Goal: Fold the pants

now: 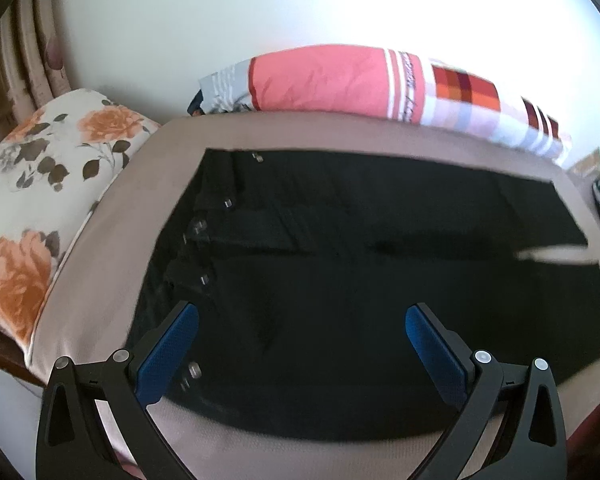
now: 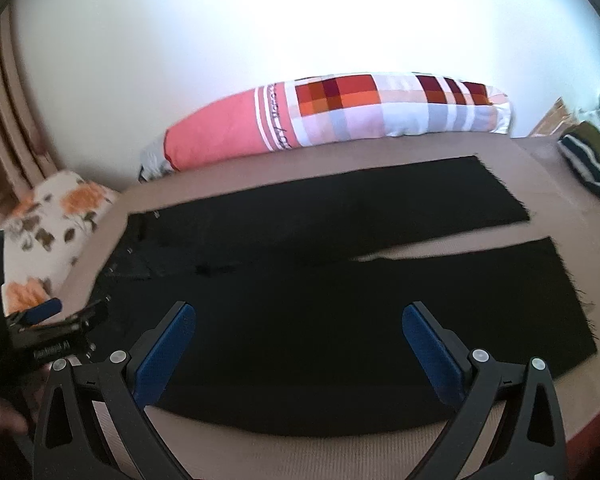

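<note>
Both hand-held grippers (image 1: 302,316) (image 2: 299,316) wide apart, seemingly just above flat black pants (image 2: 340,280).

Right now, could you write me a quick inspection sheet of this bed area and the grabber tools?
Surface: beige bed cover.
Job's things: black pants spread flat, legs apart, waist at left.
Clutter: floral pillow; pink checked pillow along the wall; striped cloth far right.
Grippers: left gripper open near the waist; right gripper open over the near leg.
Cables: nothing seen.
Surroundings: white wall.
</note>
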Action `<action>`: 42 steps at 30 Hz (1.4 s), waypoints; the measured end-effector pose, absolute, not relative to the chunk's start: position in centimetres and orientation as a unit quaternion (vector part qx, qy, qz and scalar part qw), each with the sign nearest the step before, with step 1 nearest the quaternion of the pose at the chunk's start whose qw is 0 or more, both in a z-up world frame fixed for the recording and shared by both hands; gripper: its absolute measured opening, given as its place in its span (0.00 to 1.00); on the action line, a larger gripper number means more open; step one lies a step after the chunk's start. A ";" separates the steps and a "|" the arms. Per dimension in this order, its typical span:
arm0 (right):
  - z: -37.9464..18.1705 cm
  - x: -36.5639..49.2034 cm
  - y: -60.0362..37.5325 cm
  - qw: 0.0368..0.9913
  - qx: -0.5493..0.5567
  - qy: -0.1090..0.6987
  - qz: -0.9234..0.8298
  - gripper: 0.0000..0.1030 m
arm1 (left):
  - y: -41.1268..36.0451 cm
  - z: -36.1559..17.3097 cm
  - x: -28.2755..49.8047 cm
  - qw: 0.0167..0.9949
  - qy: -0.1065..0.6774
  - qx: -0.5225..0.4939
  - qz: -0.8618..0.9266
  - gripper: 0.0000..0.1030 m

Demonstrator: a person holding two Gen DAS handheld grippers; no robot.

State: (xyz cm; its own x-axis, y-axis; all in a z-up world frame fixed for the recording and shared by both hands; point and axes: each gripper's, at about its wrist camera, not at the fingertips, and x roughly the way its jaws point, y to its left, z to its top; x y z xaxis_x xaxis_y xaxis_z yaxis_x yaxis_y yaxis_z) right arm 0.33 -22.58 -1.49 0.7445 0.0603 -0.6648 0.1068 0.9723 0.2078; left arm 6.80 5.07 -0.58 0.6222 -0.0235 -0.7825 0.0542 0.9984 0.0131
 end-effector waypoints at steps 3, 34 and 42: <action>-1.3 1.9 -23.4 0.925 0.115 0.362 -0.026 1.00 | 7.4 0.5 9.6 0.901 0.432 -0.006 -0.028 1.00; -6.3 17.7 -16.2 0.891 0.078 0.447 0.017 1.00 | 25.5 -11.4 37.7 0.775 0.534 -0.279 -0.192 0.40; -6.9 20.3 -14.5 0.889 0.064 0.452 0.030 1.00 | 24.4 -12.5 38.7 0.760 0.534 -0.283 -0.239 0.33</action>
